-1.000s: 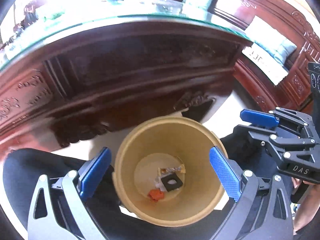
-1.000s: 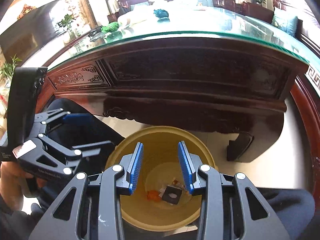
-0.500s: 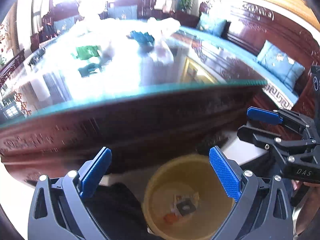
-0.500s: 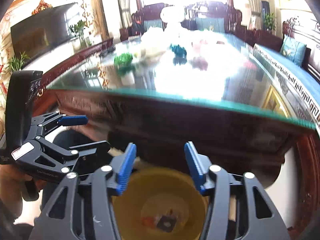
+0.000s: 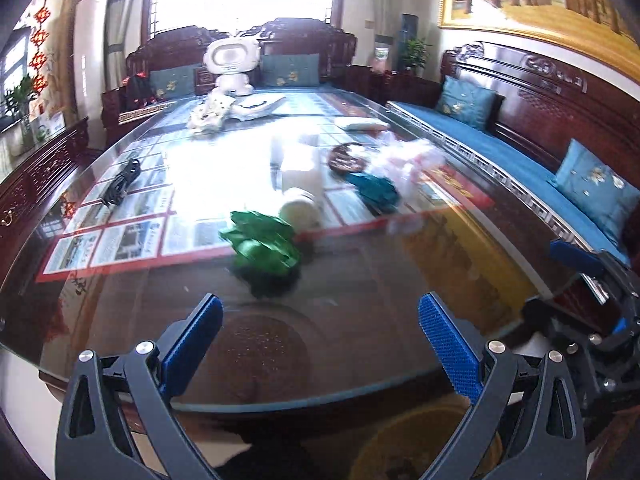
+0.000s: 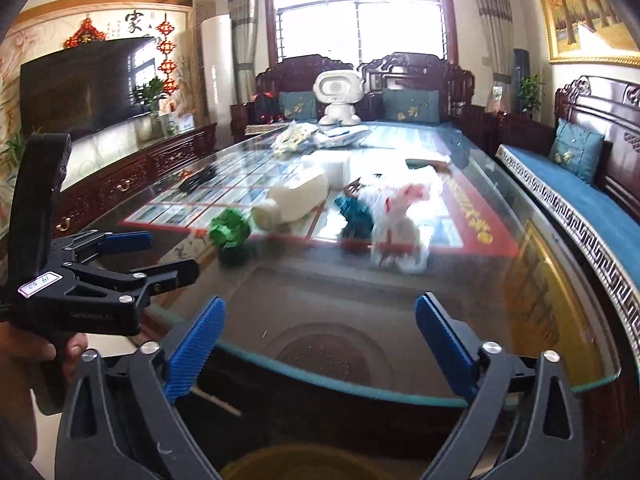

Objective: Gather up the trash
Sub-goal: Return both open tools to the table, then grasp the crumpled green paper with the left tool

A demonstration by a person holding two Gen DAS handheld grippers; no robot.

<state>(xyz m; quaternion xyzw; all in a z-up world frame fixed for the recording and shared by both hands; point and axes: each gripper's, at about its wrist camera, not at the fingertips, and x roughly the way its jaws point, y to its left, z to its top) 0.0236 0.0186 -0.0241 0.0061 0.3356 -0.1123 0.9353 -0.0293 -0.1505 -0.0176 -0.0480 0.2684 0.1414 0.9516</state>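
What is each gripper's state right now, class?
Left gripper: open, holding nothing.
Right gripper: jaws opening wide, nothing between them.

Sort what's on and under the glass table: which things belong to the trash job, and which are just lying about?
Job:
green crumpled wrapper
teal crumpled wrapper
clear plastic bag
yellow bin

Lying about:
white toy robot
black cable
white jug

I'm standing in a home living room.
I'm looking over a glass-topped table [image 6: 400, 288] toward carved wooden sofas [image 6: 592, 184], a television [image 6: 80, 84] and a window [image 6: 360, 12].
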